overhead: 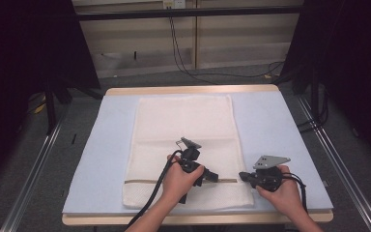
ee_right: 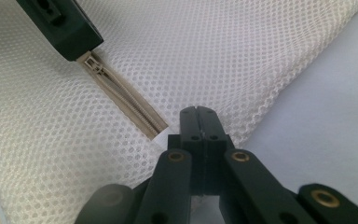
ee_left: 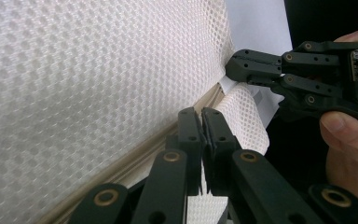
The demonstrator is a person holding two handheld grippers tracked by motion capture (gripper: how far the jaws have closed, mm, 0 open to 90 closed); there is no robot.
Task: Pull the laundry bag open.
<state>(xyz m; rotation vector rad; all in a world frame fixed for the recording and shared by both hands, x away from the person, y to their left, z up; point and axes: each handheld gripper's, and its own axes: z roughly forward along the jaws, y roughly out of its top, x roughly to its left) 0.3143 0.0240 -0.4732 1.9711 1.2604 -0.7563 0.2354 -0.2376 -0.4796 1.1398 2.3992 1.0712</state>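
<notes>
- Handling the white mesh laundry bag (overhead: 183,145): it lies flat on the pale blue mat (overhead: 280,130) that covers the table (overhead: 193,90), its zipper end toward the person. Judged light, limp and easily bunched; it will drag and fold rather than slide as one piece.
- Zipper (ee_right: 126,95): a beige tape band running across the bag near its front edge. Judged the stiffest part, so the best place to grip.
- Right gripper (ee_right: 199,112): jaws closed at the zipper's end on the bag's right edge, apparently pinching the fabric there to anchor it.
- Left gripper (ee_left: 201,114): jaws closed over the zipper line; in the right gripper view its tip sits on the slider (ee_right: 91,59). Whether the pull tab is actually clamped cannot be told.
- Slider: small; judged prone to slipping out of the pads under an off-axis pull.
</notes>
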